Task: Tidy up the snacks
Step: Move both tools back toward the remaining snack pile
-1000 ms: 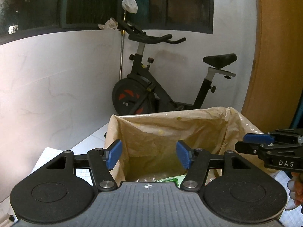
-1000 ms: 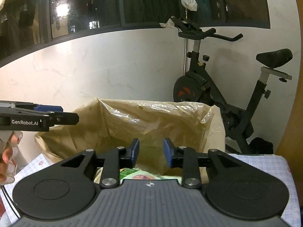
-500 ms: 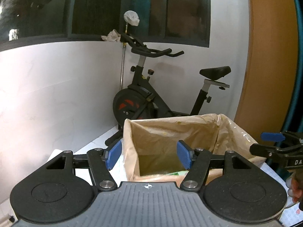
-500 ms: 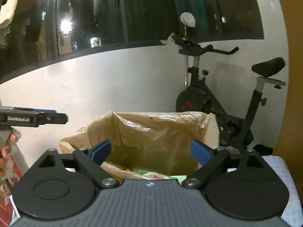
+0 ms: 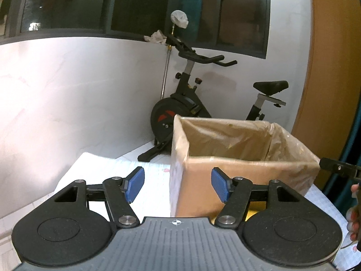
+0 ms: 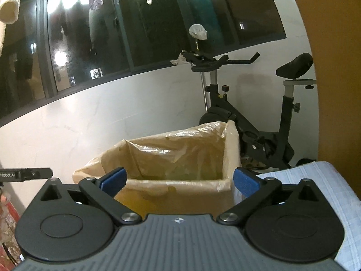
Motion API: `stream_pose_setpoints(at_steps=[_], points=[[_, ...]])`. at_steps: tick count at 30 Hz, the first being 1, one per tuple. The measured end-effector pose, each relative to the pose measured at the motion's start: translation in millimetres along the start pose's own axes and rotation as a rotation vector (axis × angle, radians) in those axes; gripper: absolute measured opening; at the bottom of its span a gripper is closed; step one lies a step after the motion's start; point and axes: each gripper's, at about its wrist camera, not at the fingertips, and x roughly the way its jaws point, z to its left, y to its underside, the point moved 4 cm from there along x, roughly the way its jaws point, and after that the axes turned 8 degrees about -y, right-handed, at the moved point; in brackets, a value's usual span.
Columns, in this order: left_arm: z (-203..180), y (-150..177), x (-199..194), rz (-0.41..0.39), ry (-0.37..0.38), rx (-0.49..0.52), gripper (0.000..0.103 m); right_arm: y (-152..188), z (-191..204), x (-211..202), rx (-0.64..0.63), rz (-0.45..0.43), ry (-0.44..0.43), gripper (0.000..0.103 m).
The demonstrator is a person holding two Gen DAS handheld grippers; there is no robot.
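Note:
A cardboard box [image 5: 198, 176] lined with a tan plastic bag stands on the table ahead of both grippers; its inside floor is hidden from both views. My left gripper [image 5: 177, 186] is open in front of the box's near left corner, with nothing between its blue pads. In the right wrist view the same box [image 6: 176, 194] sits straight ahead. My right gripper [image 6: 179, 181] is spread wide with its jaws opening, and only air lies between the pads. A finger of the right gripper [image 5: 338, 169] pokes in at the right edge, and the left gripper's finger [image 6: 24, 174] at the left edge.
A black exercise bike [image 5: 187, 113] stands behind the box against the white wall [image 5: 67, 101]. A wooden panel [image 5: 331, 67] rises on the right. A pale checked cloth [image 6: 315, 180] covers the table. Red packaging [image 6: 6, 214] lies at the lower left. Fingers of a hand [image 5: 355, 214] show at the edge.
Both grippers have drawn back from over the box, so the snack packs inside have dropped out of sight. The right jaws went from nearly shut to wide apart.

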Motion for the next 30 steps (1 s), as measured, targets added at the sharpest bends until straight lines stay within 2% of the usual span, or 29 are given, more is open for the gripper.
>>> stream_pose_setpoints(at_steps=[9,17,24,30], points=[[-3,47,-3,0.091,0.015,-0.003,0.07,39,-4,-17,0.024,0.014,0.036,0.103],[-8,81,3,0.181,0.028,-0.041,0.07,78,5,-24,-0.021,0.073,0.013,0.103],[-9,103,0,0.222,0.019,-0.041,0.07,108,6,-29,0.0,0.146,-0.006,0.103],[-9,117,1,0.258,0.022,-0.056,0.07,135,13,-20,-0.048,0.264,-0.02,0.103]])
